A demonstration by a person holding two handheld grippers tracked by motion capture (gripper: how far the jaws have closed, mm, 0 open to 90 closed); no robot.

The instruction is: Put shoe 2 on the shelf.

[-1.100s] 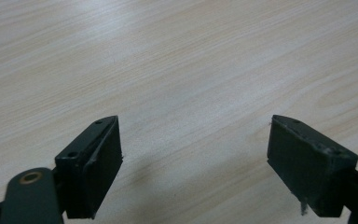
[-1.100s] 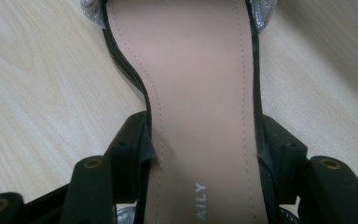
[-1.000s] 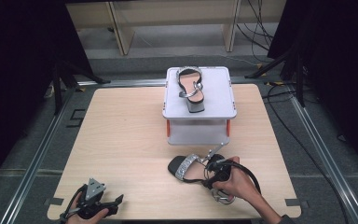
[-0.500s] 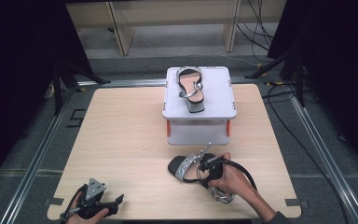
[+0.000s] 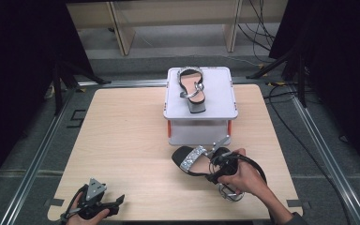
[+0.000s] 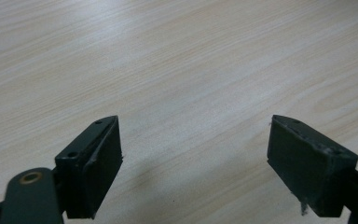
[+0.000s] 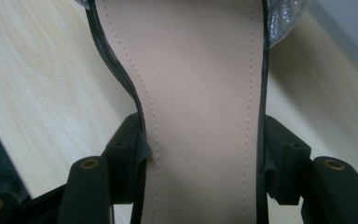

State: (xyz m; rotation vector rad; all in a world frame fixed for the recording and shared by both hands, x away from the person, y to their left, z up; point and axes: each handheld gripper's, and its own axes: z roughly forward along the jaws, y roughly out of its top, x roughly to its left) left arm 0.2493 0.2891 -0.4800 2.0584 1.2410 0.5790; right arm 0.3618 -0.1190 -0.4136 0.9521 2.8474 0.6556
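The right gripper's fingers point(image 7: 130, 140) pinch the waist of a black sandal point(image 5: 194, 159) low over the desk point(image 5: 122, 140), just before a white box point(image 5: 218, 101). Its mate point(image 5: 192, 89) already rests on that box, so I judge the job half done. The left gripper point(image 6: 193, 154) idles, fingers wide apart and empty.

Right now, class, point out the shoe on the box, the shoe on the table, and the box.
Shoe on the box point(image 5: 191, 87), high view, its insole.
Shoe on the table point(image 5: 191, 159), high view, its glittery strap.
Box point(image 5: 220, 91), high view, bare lid.
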